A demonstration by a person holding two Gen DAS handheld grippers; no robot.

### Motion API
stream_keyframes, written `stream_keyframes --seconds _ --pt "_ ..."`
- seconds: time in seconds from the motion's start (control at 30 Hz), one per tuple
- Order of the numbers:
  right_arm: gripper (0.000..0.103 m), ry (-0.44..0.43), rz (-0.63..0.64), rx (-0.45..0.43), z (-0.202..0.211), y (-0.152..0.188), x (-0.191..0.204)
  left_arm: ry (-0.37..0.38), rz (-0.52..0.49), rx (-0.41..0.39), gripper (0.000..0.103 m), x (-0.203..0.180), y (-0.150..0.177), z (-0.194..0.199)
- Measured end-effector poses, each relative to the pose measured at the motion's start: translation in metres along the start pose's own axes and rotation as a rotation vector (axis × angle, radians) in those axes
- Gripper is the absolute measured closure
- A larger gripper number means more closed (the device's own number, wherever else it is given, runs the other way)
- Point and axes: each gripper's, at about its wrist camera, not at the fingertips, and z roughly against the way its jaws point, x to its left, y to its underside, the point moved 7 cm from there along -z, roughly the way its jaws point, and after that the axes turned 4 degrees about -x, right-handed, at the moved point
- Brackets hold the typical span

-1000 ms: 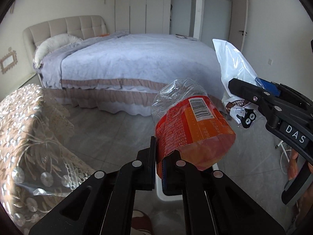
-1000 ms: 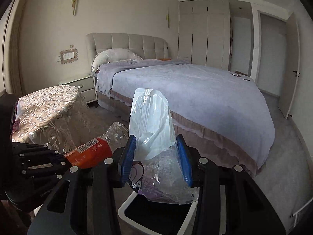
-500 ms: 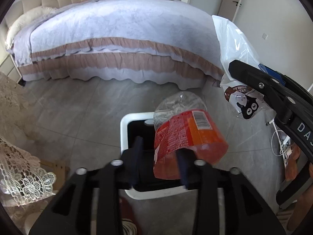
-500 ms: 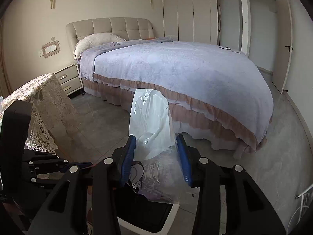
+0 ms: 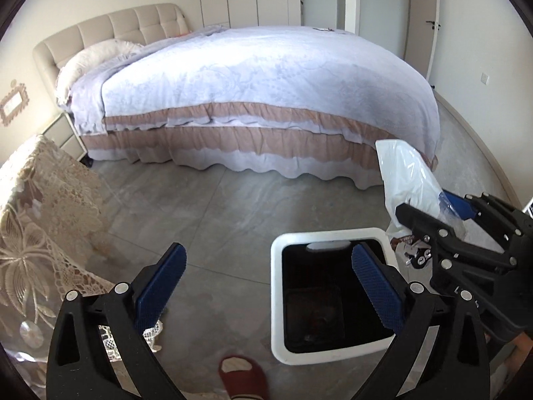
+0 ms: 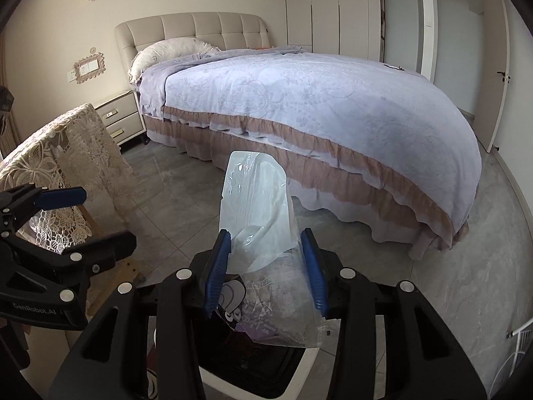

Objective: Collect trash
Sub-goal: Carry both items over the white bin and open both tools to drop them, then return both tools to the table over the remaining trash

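Note:
A white-rimmed bin with a black inside stands on the grey floor, right below both grippers. My left gripper hangs over its left rim, jaws opening wide, with nothing between the blue pads. A dim reddish shape lies deep in the bin, too dark to name. My right gripper is shut on a crumpled clear plastic bag with a cartoon print, held above the bin rim. In the left wrist view the bag and the right gripper sit at the right edge.
A large bed with a lilac cover fills the room behind the bin. A lace-draped table stands close on the left, a nightstand beyond it. A person's foot in a red slipper is just left of the bin.
My left jaws went from shut on an orange-labelled bottle to wide apart, and the bottle is gone from them. Both grippers sank toward the bin; the bag stays gripped.

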Motion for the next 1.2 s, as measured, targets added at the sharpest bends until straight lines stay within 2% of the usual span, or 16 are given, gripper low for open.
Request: stream_keyframes --seconds 0.2,0.23,0.27,0.3,0.4,0.47,0.6,0.7,0.83,0.97,1.03,1.2 --pt "0.056 -0.018 0.027 0.078 -0.020 0.027 0.014 -0.010 0.035 0.008 0.005 0.013 0.003 0.001" --pt "0.047 -0.015 0.033 0.086 -0.022 0.030 0.015 -0.009 0.039 0.007 0.005 0.015 0.003 0.003" --pt "0.021 -0.016 0.041 0.098 -0.024 0.033 0.016 -0.009 0.043 0.004 0.005 0.016 0.003 0.005" --pt "0.005 -0.023 0.049 0.115 -0.026 0.035 0.018 -0.008 0.046 0.000 0.005 0.017 0.002 0.007" --pt "0.004 -0.058 0.045 0.139 -0.027 0.038 0.021 -0.019 0.044 -0.021 0.005 0.022 0.000 0.015" --pt "0.004 -0.050 0.032 0.134 -0.022 0.030 0.019 -0.027 0.050 -0.037 0.005 0.027 -0.002 0.024" --pt "0.004 -0.062 0.025 0.033 0.002 -0.009 0.029 -0.063 0.093 -0.099 0.005 0.048 -0.012 0.055" --pt "0.004 -0.130 0.037 -0.070 0.027 -0.046 0.053 -0.116 0.127 -0.149 0.005 0.074 -0.017 0.086" --pt "0.004 -0.266 0.077 -0.176 0.057 -0.087 0.101 -0.220 0.172 -0.207 0.005 0.118 -0.013 0.132" --pt "0.004 -0.402 0.151 -0.266 0.084 -0.112 0.161 -0.347 0.237 -0.254 0.005 0.167 0.003 0.184" --pt "0.004 -0.478 0.189 -0.312 0.098 -0.119 0.193 -0.407 0.279 -0.266 0.005 0.190 0.016 0.207" --pt "0.004 -0.633 0.301 -0.327 0.123 -0.117 0.275 -0.564 0.358 -0.281 0.005 0.240 0.056 0.263"
